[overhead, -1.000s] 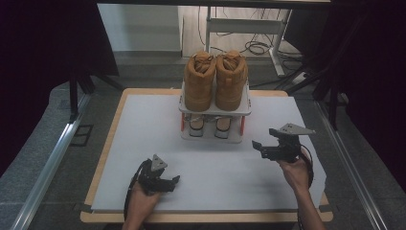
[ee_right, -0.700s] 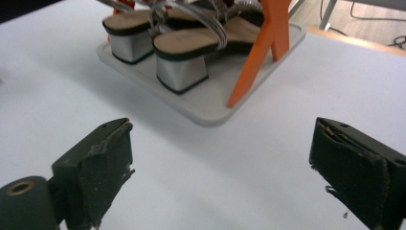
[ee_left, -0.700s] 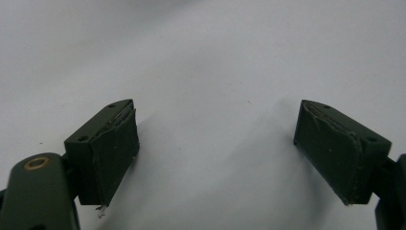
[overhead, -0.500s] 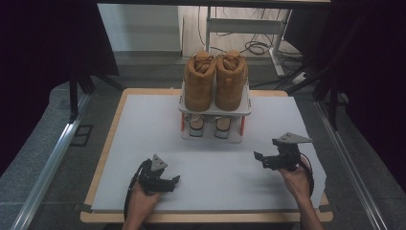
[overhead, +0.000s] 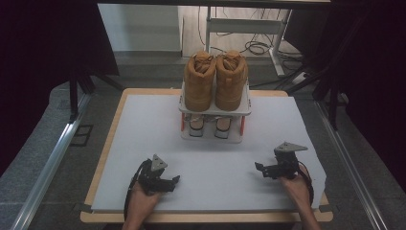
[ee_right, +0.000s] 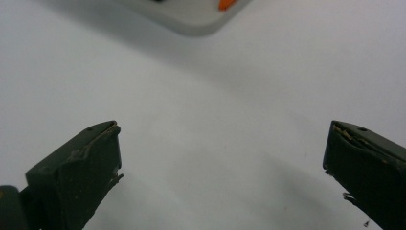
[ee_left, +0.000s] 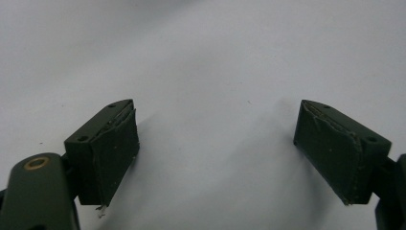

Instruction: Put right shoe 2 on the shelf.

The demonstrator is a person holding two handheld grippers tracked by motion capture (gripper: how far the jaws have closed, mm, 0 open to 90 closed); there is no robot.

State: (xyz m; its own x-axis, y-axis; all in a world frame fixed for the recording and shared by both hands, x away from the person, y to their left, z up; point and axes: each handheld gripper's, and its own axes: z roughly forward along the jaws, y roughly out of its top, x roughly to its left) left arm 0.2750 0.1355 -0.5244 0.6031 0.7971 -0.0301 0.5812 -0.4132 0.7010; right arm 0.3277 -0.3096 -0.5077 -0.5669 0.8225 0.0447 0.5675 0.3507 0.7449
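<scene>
A pair of tan boots (overhead: 216, 80) is seen standing upright, side by side, on the top tier of a small white rack (overhead: 215, 106) at the far middle of the bench (overhead: 143, 124). A second pair of shoes (overhead: 208, 125) is seen on the lower tier.

The left claw (overhead: 173, 181) is held low over the white sheet at the near left, jaws wide, nothing between them. The right claw (overhead: 259, 168) is held at the near right, well apart from the rack; its jaws have just been opening and stand wide, empty.
</scene>
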